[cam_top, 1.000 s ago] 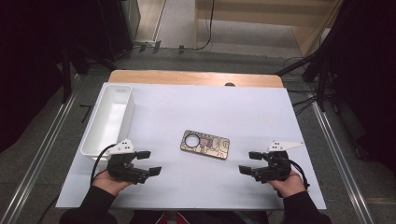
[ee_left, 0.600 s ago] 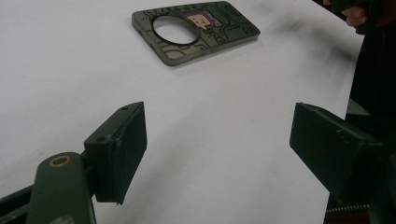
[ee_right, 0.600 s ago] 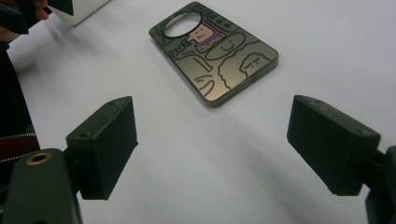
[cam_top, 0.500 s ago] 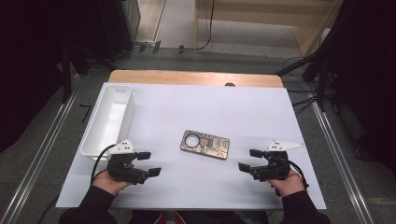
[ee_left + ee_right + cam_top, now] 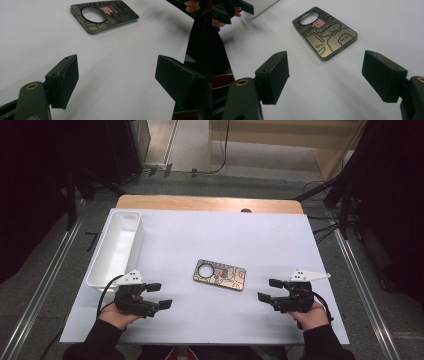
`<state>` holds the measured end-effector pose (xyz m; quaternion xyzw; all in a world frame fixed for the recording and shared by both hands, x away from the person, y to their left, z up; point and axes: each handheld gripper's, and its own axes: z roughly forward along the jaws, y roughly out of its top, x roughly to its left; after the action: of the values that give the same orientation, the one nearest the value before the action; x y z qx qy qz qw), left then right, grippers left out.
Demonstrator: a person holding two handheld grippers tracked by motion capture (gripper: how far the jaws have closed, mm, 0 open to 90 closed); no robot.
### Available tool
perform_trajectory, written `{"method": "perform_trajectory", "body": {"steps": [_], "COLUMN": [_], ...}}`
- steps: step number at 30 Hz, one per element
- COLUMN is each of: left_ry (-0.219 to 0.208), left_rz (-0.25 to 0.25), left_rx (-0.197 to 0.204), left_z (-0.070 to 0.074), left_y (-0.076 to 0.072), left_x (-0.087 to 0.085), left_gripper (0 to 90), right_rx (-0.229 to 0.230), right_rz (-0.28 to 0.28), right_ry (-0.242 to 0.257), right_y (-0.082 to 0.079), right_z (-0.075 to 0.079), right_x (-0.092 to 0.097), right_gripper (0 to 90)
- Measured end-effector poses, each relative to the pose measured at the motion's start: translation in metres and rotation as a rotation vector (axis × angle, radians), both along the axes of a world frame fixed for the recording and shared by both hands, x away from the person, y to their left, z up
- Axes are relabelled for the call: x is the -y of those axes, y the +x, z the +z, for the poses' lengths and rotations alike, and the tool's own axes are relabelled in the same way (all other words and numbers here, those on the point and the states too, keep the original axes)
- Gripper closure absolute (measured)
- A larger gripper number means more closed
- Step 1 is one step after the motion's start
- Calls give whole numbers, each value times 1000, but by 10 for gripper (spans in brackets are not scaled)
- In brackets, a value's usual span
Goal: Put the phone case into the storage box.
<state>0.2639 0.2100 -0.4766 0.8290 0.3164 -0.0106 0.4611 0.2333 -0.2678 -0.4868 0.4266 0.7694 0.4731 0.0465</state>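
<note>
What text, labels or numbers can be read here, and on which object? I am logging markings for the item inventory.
Phone case: cartoon faces and doodle lines; some shapes look like letters, but none can be read for certain.
White bin: no markings visible.
Grippers: no readable labels.

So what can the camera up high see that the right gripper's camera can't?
From up high you see the long white tray at the table's left, the wooden table edge behind the white sheet, the floor, and both hands, each holding its gripper: left gripper, right gripper. The right gripper view gives a close look at the phone case's cartoon faces and round camera hole, framed between its own two open black jaws. Both views share the phone case lying flat on the white sheet, untouched, and the left gripper.
</note>
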Motion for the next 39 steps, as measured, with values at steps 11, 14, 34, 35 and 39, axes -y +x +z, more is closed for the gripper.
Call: {"method": "perform_trajectory", "body": {"steps": [11,14,34,35,39], "left_ry": [-7,-2,-12,-12,-7], "left_rz": [11,9,13,11,3], "left_rx": [5,8,3,3,6], "left_z": [2,1,1,1,1], "left_y": [0,-1,1,0,-1], "left_x": [2,2,1,1,2], "left_gripper": [187,187,187,187,187], "right_rx": [-14,2,7,4,12], "right_rz": [37,34,122,120,123], "right_ry": [5,0,-59,-55,-52], "right_y": [12,14,40,41,47], "right_z": [6,6,6,6,6], "right_x": [0,-1,-17,-17,-18], "right_gripper": [179,165,0,0,0]}}
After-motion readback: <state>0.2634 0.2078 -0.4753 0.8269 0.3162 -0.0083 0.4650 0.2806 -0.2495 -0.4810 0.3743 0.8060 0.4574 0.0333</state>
